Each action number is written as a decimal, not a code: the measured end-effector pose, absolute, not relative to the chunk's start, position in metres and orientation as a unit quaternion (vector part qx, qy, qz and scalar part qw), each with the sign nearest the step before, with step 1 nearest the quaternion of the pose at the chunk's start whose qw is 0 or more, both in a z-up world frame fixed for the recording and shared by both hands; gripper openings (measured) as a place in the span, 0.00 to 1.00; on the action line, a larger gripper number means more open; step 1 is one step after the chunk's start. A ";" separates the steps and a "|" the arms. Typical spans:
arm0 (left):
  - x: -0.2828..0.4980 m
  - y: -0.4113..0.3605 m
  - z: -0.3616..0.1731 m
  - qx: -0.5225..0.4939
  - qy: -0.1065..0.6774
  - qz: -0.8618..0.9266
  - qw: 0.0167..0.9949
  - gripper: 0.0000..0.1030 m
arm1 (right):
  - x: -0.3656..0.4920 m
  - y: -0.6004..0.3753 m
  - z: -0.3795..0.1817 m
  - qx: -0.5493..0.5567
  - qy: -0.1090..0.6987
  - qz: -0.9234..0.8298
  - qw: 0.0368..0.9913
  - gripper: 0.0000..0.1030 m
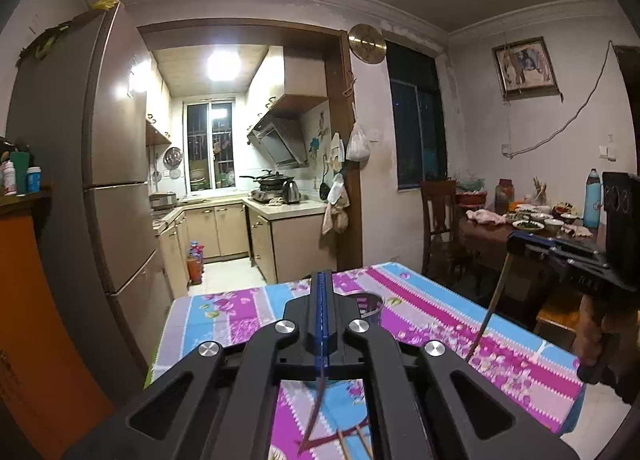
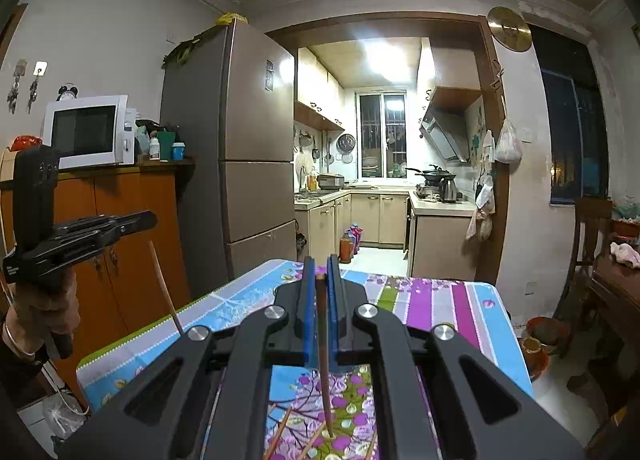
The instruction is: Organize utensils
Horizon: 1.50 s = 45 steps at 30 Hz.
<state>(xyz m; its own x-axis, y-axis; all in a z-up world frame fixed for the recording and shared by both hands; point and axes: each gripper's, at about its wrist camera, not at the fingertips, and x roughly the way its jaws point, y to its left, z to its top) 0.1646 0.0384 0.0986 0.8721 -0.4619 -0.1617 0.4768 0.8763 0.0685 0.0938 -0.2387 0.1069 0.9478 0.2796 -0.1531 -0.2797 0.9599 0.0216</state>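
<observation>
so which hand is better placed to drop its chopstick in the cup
Left, probably: the cup sits just past the left hand-held gripper; the right hand-held gripper hangs farther off.

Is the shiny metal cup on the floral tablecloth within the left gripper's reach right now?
Probably yes. The shiny metal cup stands just past the left gripper's tips, only floral tablecloth between them. The right gripper, shut on its brown chopstick, hangs off to the side, clear of that path.

A printed floral cloth (image 2: 440, 300), matt, is spread over the table. Slim brown wooden chopsticks (image 2: 323, 360) are clamped between matt black plastic gripper (image 2: 320, 272) fingers lined with blue pads.
</observation>
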 end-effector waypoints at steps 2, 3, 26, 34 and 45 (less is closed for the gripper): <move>0.169 0.034 0.102 0.055 0.067 -0.244 0.966 0.01 | 0.098 -0.238 0.111 -0.002 0.075 0.143 0.987 0.05; 0.171 0.032 0.104 0.056 0.066 -0.244 0.966 0.01 | 0.099 -0.238 0.113 -0.003 0.075 0.143 0.987 0.05; 0.082 -0.107 -0.077 0.382 0.139 -0.563 0.720 0.40 | -0.022 -0.327 0.123 0.062 0.005 0.055 0.997 0.05; 0.097 -0.147 -0.139 0.458 0.188 -0.584 0.643 0.40 | -0.053 -0.359 0.101 0.104 0.013 0.035 0.994 0.05; 0.101 -0.166 -0.141 0.473 0.204 -0.590 0.622 0.18 | -0.056 -0.373 0.082 0.141 0.019 0.055 0.988 0.05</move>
